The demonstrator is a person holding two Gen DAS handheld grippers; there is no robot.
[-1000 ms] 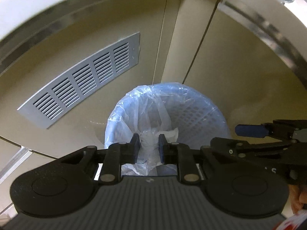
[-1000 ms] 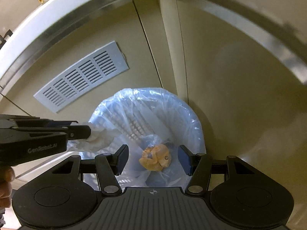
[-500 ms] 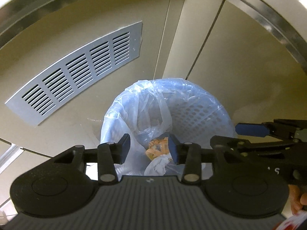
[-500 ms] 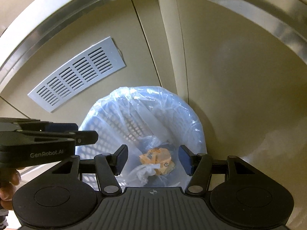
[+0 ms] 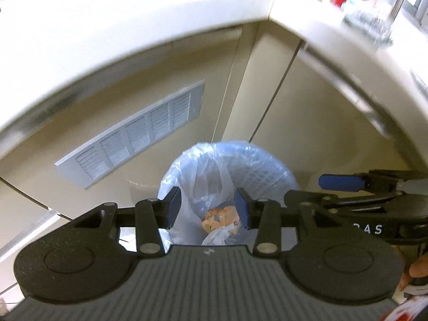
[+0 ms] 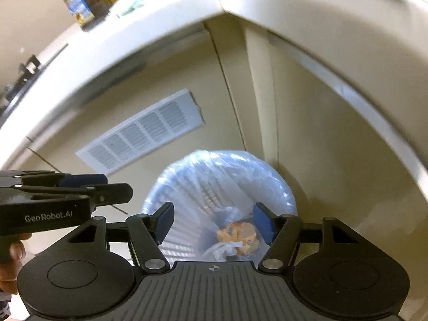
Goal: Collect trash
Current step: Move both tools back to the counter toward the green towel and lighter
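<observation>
A round mesh bin with a bluish plastic liner stands on the floor in the cabinet corner. At its bottom lie a crumpled orange wrapper and a white tissue. My left gripper hovers above the bin, open, with nothing between its fingers. In the right wrist view the same bin holds the orange wrapper and the tissue. My right gripper is also high over it, its jaws opening and empty. Each gripper shows at the edge of the other's view: right gripper, left gripper.
Beige cabinet doors meet in a corner behind the bin, with a grey vent grille low on the left one. A white countertop overhangs above, carrying a faucet and an oil bottle.
My left gripper opened and let go of the white tissue, which dropped into the bin beside the orange wrapper. Both grippers rose away from the bin. The right jaws spread wider.
</observation>
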